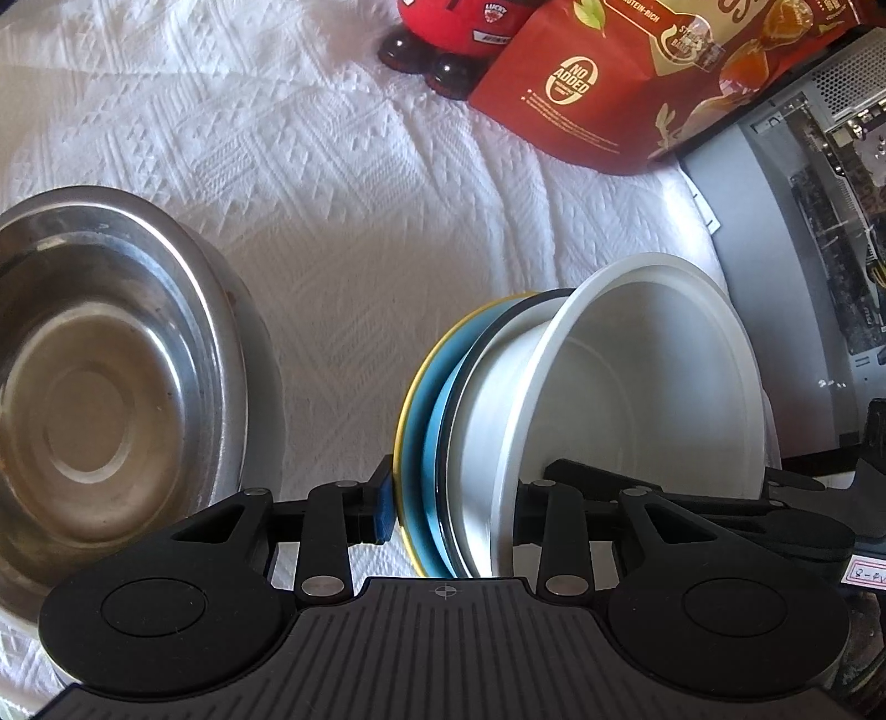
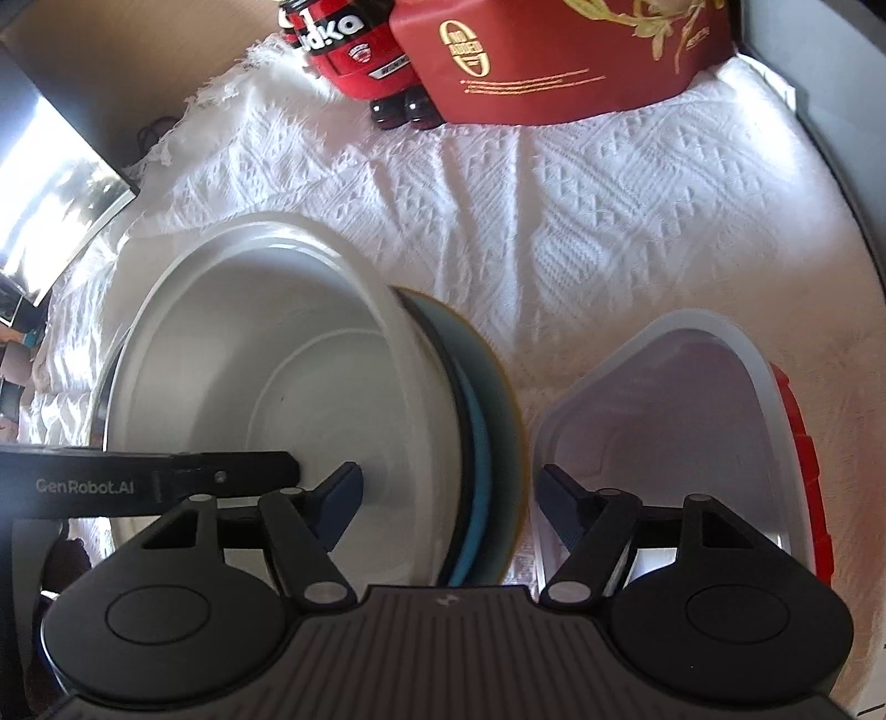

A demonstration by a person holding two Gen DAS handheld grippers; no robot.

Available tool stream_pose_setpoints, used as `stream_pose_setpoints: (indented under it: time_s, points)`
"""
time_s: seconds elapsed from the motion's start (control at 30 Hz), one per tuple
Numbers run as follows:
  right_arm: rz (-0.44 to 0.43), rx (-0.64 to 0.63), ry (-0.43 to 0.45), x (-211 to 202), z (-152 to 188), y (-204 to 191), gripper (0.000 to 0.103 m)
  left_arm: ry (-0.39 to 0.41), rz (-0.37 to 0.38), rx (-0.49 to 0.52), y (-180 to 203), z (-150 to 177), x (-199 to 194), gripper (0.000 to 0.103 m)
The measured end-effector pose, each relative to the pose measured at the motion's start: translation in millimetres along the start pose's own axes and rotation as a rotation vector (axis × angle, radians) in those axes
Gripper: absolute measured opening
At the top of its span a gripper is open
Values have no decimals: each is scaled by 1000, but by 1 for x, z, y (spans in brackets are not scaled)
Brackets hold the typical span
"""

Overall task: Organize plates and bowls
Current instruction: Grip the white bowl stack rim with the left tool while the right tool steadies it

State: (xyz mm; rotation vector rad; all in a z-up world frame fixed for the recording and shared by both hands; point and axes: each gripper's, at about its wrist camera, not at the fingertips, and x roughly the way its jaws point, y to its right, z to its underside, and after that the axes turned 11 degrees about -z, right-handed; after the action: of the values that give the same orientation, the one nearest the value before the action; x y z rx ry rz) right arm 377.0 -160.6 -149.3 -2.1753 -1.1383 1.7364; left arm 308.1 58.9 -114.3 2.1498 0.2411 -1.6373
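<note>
Stack of dishes — white bowl (image 1: 637,387) nested on a blue plate (image 1: 429,443) with yellow rim — appeared stood on edge in both wrist views, axis roughly level. Bowl mouth faced right in the left wrist view, left in the right wrist view (image 2: 266,399); plate (image 2: 487,443) backed it.

Left gripper (image 1: 451,498) was clenched across the stack: blue pad of one finger (image 1: 385,512) pressed on the plate's yellow rim, other finger inside the bowl wall. Right gripper (image 2: 448,509) straddled the same stack, one finger (image 2: 340,509) inside the bowl, the other (image 2: 559,512) outside the plate. Fingers looked spread w/ gaps to the dish; firm contact could not be told. The left gripper's black arm, marked GenRobot.AI, reached into the bowl from the left of the right wrist view.

Surroundings: white textured cloth (image 1: 360,194) covered the surface, open room ahead of the stack. Steel bowl (image 1: 99,387) sat to the left, apart from the stack. Clear container (image 2: 692,443) w/ red lid under it lay just beside the plate on the right — tight clearance there. Red pouch (image 1: 609,83) and red toy (image 1: 454,33) stood at the far edge, well apart. Grey PC case (image 1: 819,221) bordered the right side.
</note>
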Motion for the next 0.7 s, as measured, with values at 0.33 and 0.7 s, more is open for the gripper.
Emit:
stream_pose_setpoints:
  time_s: [0.33, 0.7]
  points:
    - [-30, -8, -22, 0, -2, -1, 69, -9, -6, 12, 1, 0, 2, 36]
    - [-44, 7, -15, -1, 1, -5, 70, -11, -22, 13, 2, 3, 0, 35]
